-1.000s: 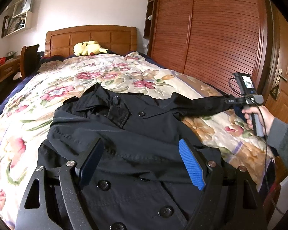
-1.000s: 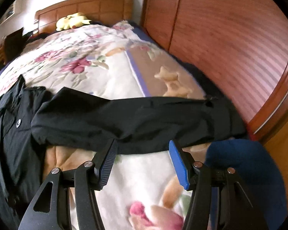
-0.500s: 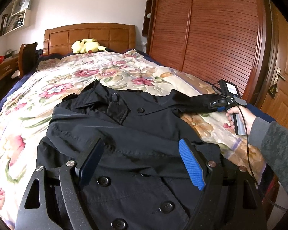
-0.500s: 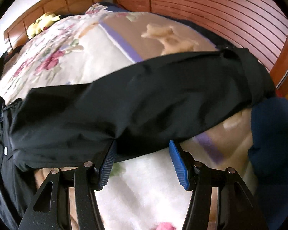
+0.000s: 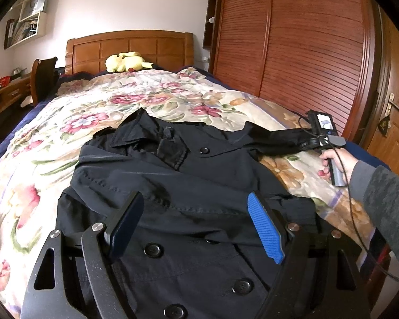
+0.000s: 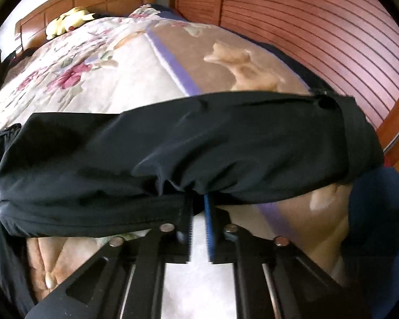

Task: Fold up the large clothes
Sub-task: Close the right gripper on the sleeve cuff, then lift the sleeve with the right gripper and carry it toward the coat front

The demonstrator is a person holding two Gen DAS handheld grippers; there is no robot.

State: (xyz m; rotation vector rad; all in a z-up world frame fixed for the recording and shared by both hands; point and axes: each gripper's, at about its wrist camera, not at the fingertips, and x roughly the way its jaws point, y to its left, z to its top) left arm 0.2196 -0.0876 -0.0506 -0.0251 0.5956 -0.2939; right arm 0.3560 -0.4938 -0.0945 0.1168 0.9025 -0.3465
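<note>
On the flowery bed, black coat lying long, collar toward the headboard, sleeve sticking sideways toward the wardrobe, right gripper pinching sleeve's edge, left gripper spread wide above coat.

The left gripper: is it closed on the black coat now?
No, the left gripper hangs open above the black coat, with its two fingers wide apart and no cloth between them.

Right gripper pinching black sleeve, floral quilt
</note>
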